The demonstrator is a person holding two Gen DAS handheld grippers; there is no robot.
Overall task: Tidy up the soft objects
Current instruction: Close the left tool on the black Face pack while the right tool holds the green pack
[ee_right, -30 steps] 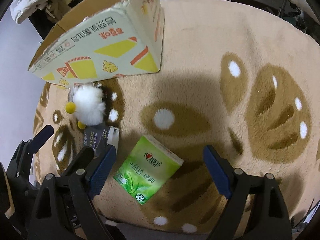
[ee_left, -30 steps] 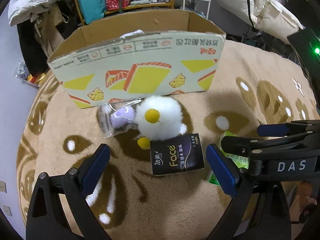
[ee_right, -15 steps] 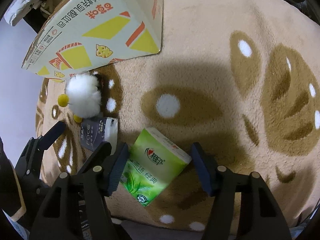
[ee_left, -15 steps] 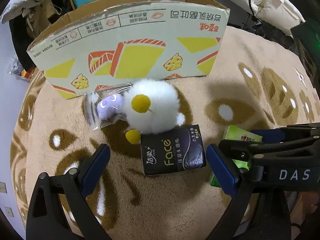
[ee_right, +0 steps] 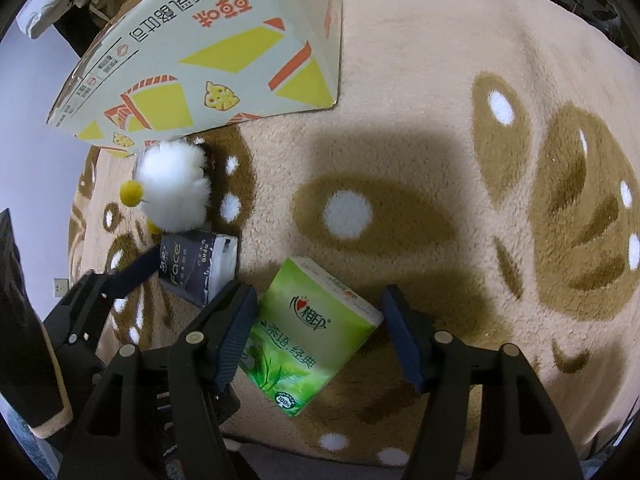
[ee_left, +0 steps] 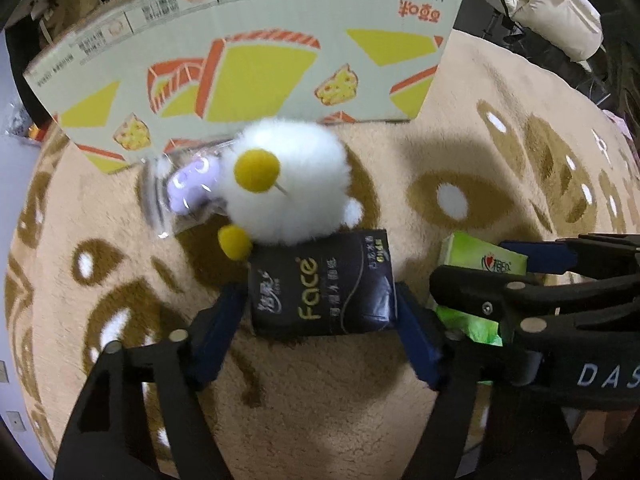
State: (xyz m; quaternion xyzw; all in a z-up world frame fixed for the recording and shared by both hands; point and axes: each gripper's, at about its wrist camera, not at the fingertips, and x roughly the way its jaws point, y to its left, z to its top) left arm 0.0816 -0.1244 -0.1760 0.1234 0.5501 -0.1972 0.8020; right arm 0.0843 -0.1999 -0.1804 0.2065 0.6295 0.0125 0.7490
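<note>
A black "Face" tissue pack (ee_left: pixel 322 284) lies on the carpet between the fingers of my left gripper (ee_left: pixel 318 312), whose pads touch both its sides; it also shows in the right wrist view (ee_right: pixel 198 266). A green tissue pack (ee_right: pixel 310 336) lies between the fingers of my right gripper (ee_right: pixel 318 338), left pad against it, right pad at its corner. A white fluffy plush (ee_left: pixel 286 184) with yellow balls and a purple toy in a clear bag (ee_left: pixel 188 188) lie before the cardboard box (ee_left: pixel 248 52).
The printed cardboard box (ee_right: pixel 208 52) stands at the far side of the tan patterned carpet (ee_right: pixel 460 168). Shelves, bags and padded coats (ee_left: pixel 556 12) stand beyond the carpet. The right gripper's body (ee_left: pixel 540 304) sits close beside the left gripper.
Both grippers have moved forward and down. The left jaws have narrowed from wide open onto the black pack. The right jaws have narrowed around the green pack.
</note>
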